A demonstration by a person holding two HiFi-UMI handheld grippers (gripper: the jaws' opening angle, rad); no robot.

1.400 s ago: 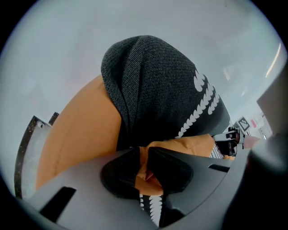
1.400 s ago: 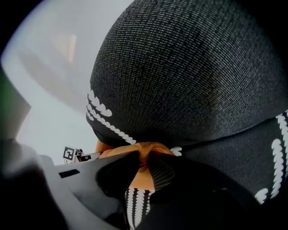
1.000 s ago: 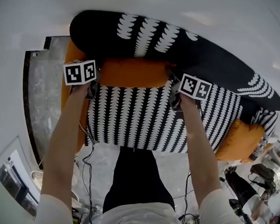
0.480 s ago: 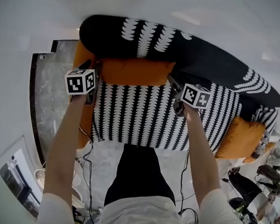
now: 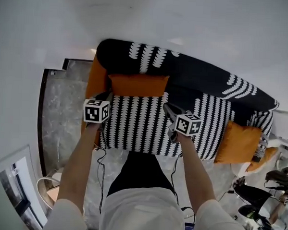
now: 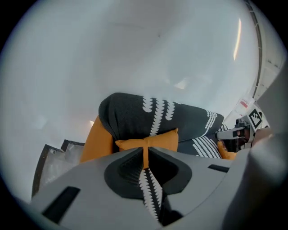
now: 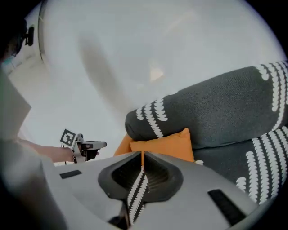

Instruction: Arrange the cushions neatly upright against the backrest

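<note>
An orange cushion [image 5: 138, 84] stands upright against the black backrest [image 5: 199, 76] at the sofa's left end; it also shows as the cushion [image 6: 163, 141] in the left gripper view and the cushion [image 7: 167, 144] in the right gripper view. My left gripper [image 5: 107, 96] hovers over the striped seat [image 5: 133, 128], apart from the cushion's left end. My right gripper [image 5: 170, 109] hangs off its right end, also apart. Both pairs of jaws have just been closing, with nothing between them. In each gripper view only a thin slit remains, on the left gripper [image 6: 145, 155] and on the right gripper [image 7: 142, 158].
A second orange cushion [image 5: 238, 142] lies at the sofa's right end. An orange side panel [image 5: 95, 76] flanks the left arm. Marble floor [image 5: 62, 112] with cables [image 5: 101, 159] lies left and in front. A white wall rises behind. Another person [image 5: 275, 191] is at the far right.
Both grippers have let go of the cushion's ends and drawn back and up over the seat. The cushion stays upright against the backrest.
</note>
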